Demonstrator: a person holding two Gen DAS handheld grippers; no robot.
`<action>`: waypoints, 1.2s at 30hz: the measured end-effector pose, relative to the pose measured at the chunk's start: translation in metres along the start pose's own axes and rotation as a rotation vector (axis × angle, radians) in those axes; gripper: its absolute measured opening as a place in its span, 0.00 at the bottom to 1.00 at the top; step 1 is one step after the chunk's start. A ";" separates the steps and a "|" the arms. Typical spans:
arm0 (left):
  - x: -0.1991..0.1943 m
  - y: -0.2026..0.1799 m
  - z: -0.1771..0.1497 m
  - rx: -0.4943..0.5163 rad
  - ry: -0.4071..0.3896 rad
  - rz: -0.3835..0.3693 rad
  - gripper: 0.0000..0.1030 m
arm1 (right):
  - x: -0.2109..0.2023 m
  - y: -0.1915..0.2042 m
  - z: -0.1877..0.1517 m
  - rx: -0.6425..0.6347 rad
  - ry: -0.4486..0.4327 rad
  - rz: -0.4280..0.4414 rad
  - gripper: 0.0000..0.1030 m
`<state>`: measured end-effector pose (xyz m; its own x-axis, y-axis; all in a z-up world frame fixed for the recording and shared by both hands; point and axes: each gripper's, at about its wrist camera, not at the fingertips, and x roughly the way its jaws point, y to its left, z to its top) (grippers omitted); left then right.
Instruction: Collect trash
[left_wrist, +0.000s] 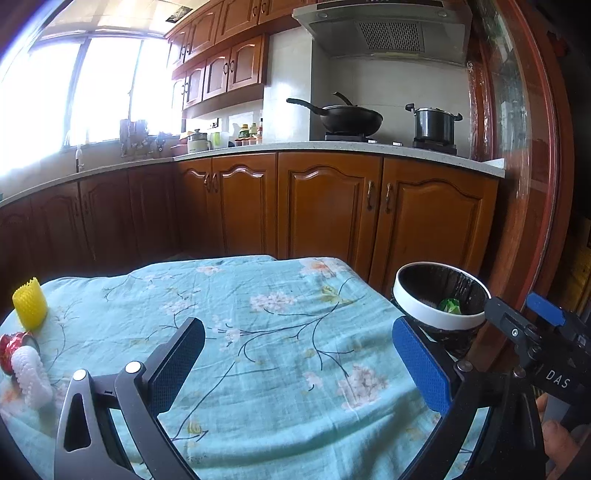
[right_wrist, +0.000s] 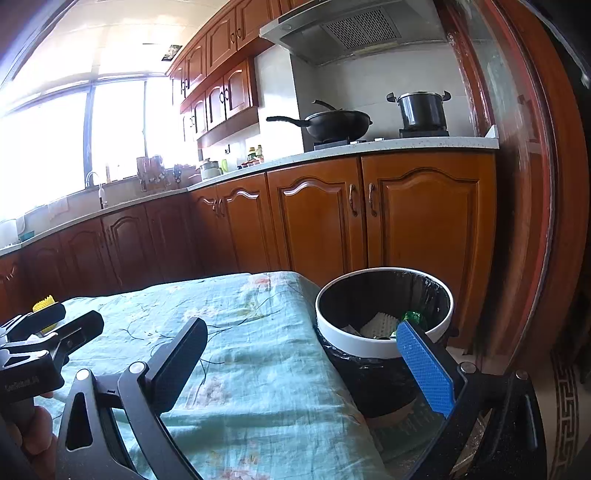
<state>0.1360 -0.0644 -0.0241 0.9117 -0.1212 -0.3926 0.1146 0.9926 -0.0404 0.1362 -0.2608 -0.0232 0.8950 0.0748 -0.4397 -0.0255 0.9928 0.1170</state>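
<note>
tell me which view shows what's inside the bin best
The right wrist view: it looks down into the bin, showing white foam and a green wrapper. The left wrist view shows only the wrapper, past the rim.

Partly hidden and cut off

Red wrapper left of the jaws, clipped by the picture's edge; bin contents half-hidden behind the rim; counter bottles too small to tell.

White "DAS" on black body of right gripper, left wrist view. Faint print on left gripper, illegible.
</note>
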 end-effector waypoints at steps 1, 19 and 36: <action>0.000 0.000 0.000 0.001 -0.002 -0.001 0.99 | -0.001 0.000 0.000 -0.003 -0.003 -0.001 1.00; -0.001 0.000 -0.003 0.019 -0.024 -0.013 0.99 | -0.004 0.000 0.002 -0.001 -0.018 0.008 1.00; 0.000 0.000 -0.004 0.023 -0.025 -0.021 0.99 | -0.007 -0.001 0.004 0.018 -0.021 0.014 1.00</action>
<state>0.1348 -0.0642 -0.0281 0.9184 -0.1429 -0.3690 0.1430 0.9893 -0.0273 0.1313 -0.2625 -0.0167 0.9038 0.0864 -0.4191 -0.0299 0.9898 0.1394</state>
